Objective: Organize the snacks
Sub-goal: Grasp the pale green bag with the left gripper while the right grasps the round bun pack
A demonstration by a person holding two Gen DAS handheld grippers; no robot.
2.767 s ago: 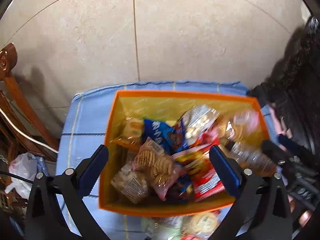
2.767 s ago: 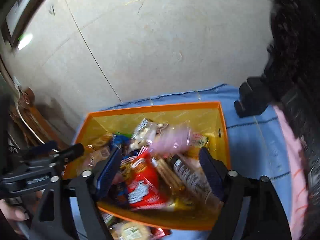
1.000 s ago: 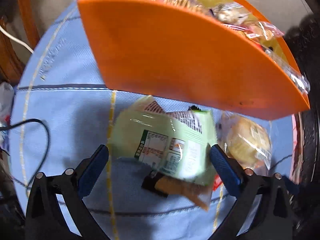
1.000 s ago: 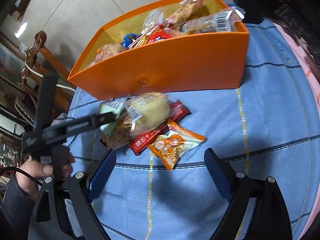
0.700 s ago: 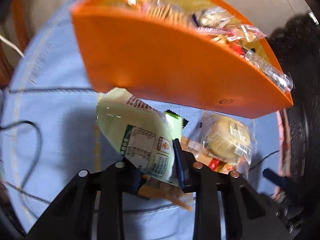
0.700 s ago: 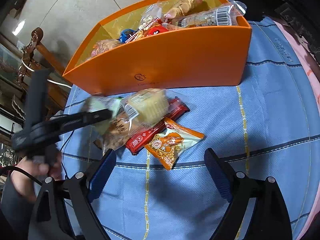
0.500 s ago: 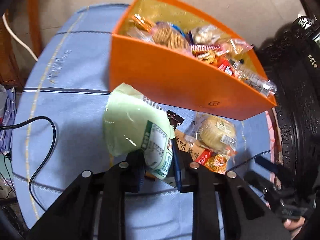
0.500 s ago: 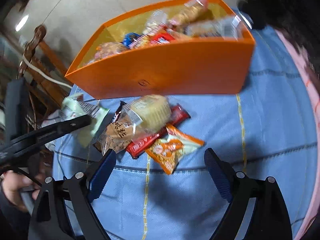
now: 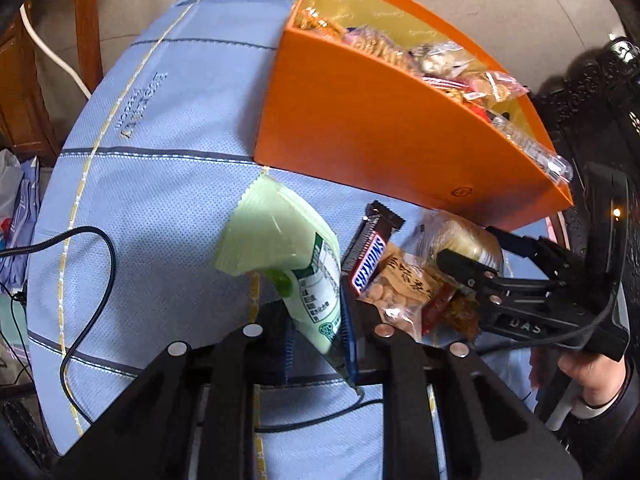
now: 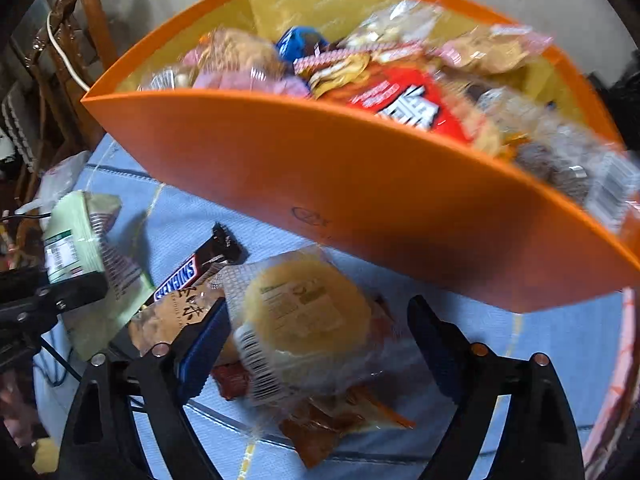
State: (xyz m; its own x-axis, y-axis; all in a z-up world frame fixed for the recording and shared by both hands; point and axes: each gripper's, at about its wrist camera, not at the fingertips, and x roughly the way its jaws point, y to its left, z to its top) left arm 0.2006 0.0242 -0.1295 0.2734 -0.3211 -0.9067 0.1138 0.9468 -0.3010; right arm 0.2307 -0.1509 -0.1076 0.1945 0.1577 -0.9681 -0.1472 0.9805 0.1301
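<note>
Snacks mostly binned in orange box (image 9: 384, 128); green packet (image 9: 288, 256) pinched by left gripper (image 9: 316, 336); right gripper (image 10: 316, 344) closing around round cake (image 10: 308, 312) beside box; several left.

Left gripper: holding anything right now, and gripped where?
Yes. The left gripper is shut on the pale green snack packet, pinching its lower printed end; the rest of the packet sticks up and out above the blue cloth.
</note>
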